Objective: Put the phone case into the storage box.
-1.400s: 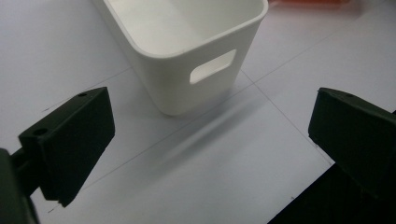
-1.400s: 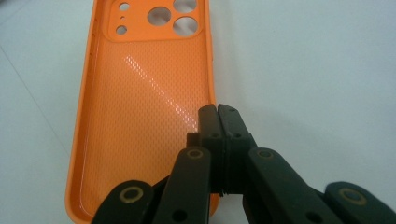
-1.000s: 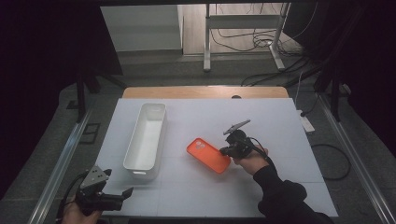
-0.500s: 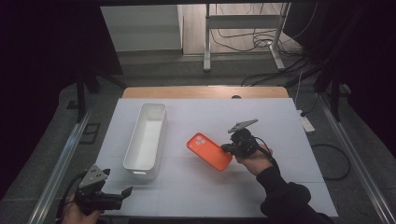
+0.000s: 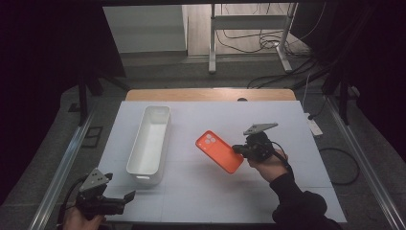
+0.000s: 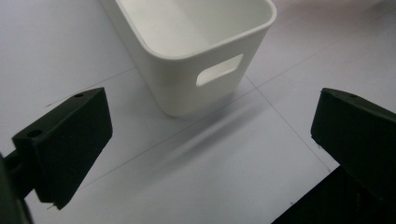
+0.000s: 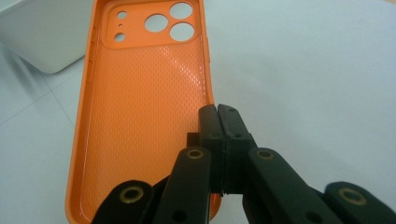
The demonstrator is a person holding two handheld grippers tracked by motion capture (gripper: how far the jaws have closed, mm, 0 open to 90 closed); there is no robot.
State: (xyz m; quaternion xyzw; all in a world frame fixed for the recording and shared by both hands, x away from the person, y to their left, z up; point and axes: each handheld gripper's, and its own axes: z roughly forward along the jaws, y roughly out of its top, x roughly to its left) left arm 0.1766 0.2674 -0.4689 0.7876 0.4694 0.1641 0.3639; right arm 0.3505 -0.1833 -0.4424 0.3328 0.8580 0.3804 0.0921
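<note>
Table (image 5: 287, 191) carried a bin (image 5: 149, 139) toward its left edge. Case (image 5: 219, 151) hung tilted above mid-table, right of bin. It looked light, thin, prob. bendy, so best pinched at a side rim. Right gripper (image 7: 218, 116) had its jaws clamped on the case rim; left gripper (image 6: 210, 154) stood wide, w/ nothing between, by near-left corner.
</note>
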